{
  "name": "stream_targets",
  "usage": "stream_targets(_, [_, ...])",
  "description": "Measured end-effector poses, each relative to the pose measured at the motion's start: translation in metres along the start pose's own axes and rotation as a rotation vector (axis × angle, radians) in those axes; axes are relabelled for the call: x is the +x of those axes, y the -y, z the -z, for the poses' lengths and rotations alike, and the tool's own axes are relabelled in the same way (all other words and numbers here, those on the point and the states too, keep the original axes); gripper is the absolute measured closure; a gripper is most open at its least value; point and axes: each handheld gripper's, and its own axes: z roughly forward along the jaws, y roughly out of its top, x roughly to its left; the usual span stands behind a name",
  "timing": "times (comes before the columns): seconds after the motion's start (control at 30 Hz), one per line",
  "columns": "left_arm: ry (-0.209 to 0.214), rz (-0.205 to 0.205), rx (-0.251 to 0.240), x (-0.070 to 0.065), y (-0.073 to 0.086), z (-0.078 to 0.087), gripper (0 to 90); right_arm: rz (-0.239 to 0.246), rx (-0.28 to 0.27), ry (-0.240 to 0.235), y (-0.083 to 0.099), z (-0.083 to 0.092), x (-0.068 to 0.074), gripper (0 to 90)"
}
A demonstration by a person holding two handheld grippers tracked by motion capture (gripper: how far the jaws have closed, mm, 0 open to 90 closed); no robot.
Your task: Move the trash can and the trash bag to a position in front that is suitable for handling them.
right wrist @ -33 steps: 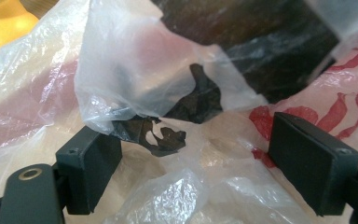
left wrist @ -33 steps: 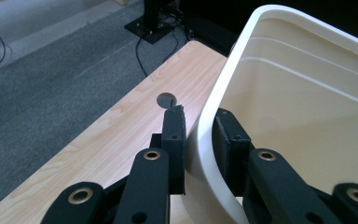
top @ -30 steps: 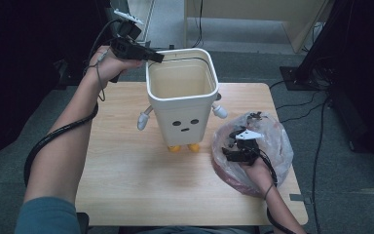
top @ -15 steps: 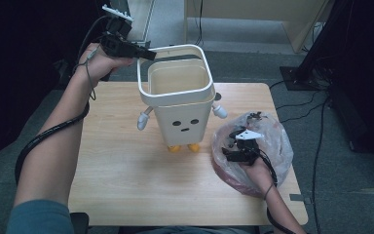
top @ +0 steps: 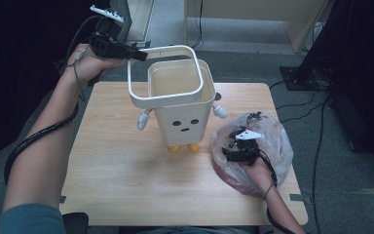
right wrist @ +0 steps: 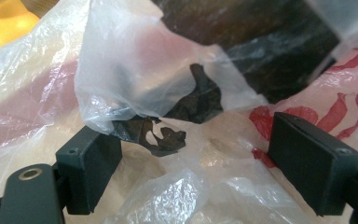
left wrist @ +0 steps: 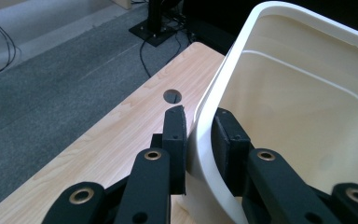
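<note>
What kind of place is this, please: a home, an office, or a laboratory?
Probably a lab or office workroom. A light wooden table stands on grey carpet, black cables trail across the floor, and a black equipment stand base sits beside the table.

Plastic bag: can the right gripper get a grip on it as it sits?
Probably yes. The right gripper stands open right over the plastic bag, crumpled film already between its jaws, nothing in between. The left gripper is away, clamped on the bin's rim ring.

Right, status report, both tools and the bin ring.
Left tool shut on white ring, lifted off bin and tilted. Right tool open over plastic bag. Nothing in the way.
</note>
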Motion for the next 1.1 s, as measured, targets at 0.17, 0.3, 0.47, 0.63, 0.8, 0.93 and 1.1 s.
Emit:
stream_targets(0.17, [-0.002,0.004,-0.001,0.003,0.005,0.006,77.1,0.0,0.0,0.0,0.0,0.0,0.0,17.3])
stream_targets(0.3, [-0.006,0.004,0.001,0.005,0.01,0.009,77.1,0.0,0.0,0.0,0.0,0.0,0.0,17.3])
stream_targets(0.47, [-0.011,0.011,-0.003,0.008,0.016,0.016,77.1,0.0,0.0,0.0,0.0,0.0,0.0,17.3])
stream_targets(0.63, [-0.019,0.015,-0.003,0.011,0.021,0.024,77.1,0.0,0.0,0.0,0.0,0.0,0.0,17.3])
stream_targets(0.8, [-0.022,0.006,-0.004,0.012,0.025,0.03,77.0,0.0,0.0,0.0,0.0,0.0,0.0,17.3])
stream_targets(0.93, [-0.025,0.011,-0.003,0.014,0.029,0.035,77.1,-0.001,0.0,0.0,0.0,0.0,0.0,17.3])
stream_targets(1.1, [-0.024,0.016,-0.011,0.016,0.034,0.04,77.1,0.0,0.0,0.0,0.0,0.0,0.0,17.3])
